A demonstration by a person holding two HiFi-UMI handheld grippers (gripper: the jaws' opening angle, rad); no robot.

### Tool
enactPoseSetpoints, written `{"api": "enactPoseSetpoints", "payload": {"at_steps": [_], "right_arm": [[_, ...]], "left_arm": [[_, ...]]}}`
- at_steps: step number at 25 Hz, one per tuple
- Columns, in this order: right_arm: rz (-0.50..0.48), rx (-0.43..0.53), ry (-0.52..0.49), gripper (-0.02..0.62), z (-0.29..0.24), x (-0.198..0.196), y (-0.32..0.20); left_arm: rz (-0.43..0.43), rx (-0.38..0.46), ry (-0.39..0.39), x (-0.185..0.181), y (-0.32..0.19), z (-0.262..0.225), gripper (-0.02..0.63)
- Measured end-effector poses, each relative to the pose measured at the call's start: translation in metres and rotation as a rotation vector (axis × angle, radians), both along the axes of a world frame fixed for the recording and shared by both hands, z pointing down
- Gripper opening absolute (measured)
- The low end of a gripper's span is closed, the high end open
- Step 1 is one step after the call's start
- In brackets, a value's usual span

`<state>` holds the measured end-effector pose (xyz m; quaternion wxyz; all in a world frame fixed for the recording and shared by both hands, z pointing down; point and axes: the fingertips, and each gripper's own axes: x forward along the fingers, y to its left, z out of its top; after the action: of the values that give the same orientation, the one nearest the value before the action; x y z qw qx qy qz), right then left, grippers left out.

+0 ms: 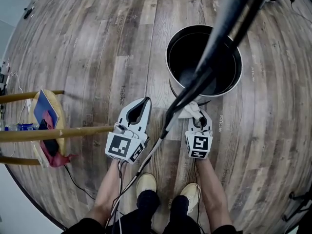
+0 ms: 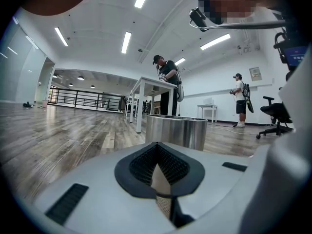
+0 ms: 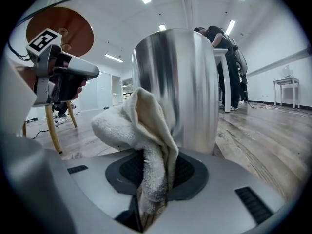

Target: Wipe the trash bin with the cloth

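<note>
The round steel trash bin (image 1: 171,57) stands open on the wooden floor ahead of me, dark inside. My right gripper (image 1: 198,116) is shut on a white terry cloth (image 1: 191,110), held low at the bin's near wall. In the right gripper view the cloth (image 3: 146,130) bunches up out of the jaws of the gripper (image 3: 155,184), right against the shiny bin wall (image 3: 190,82). My left gripper (image 1: 145,101) hovers to the left of the bin, shut and empty. Its own view shows the closed tips of the gripper (image 2: 157,145) aimed at the bin (image 2: 176,130), a short way off.
A wooden stool (image 1: 46,133) with blue and red items stands at the left, a cable (image 1: 78,182) trailing beside it. A black pole (image 1: 219,38) crosses over the bin in the head view. Two people (image 2: 168,84) and a white table (image 2: 146,89) are far behind the bin.
</note>
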<state>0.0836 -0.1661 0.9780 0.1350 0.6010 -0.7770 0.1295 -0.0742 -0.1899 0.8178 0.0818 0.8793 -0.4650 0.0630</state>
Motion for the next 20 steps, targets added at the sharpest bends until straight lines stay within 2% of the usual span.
{"api": "enactPoseSetpoints", "payload": {"at_steps": [6, 13, 17, 20], "right_arm": [[0.111, 0.009, 0.001, 0.095, -0.001, 0.043, 0.005], [0.306, 0.006, -0.019, 0.095, 0.002, 0.112, 0.000], [0.349, -0.008, -0.006, 0.095, 0.007, 0.139, -0.004], [0.362, -0.005, -0.008, 0.095, 0.007, 0.145, -0.002]], "left_arm": [[-0.002, 0.004, 0.009, -0.001, 0.000, -0.002, -0.005], [0.000, 0.003, 0.012, -0.001, -0.001, -0.002, -0.005], [0.001, 0.007, 0.012, -0.001, -0.003, -0.002, -0.005], [-0.001, 0.006, 0.012, 0.000, -0.003, -0.001, -0.005]]}}
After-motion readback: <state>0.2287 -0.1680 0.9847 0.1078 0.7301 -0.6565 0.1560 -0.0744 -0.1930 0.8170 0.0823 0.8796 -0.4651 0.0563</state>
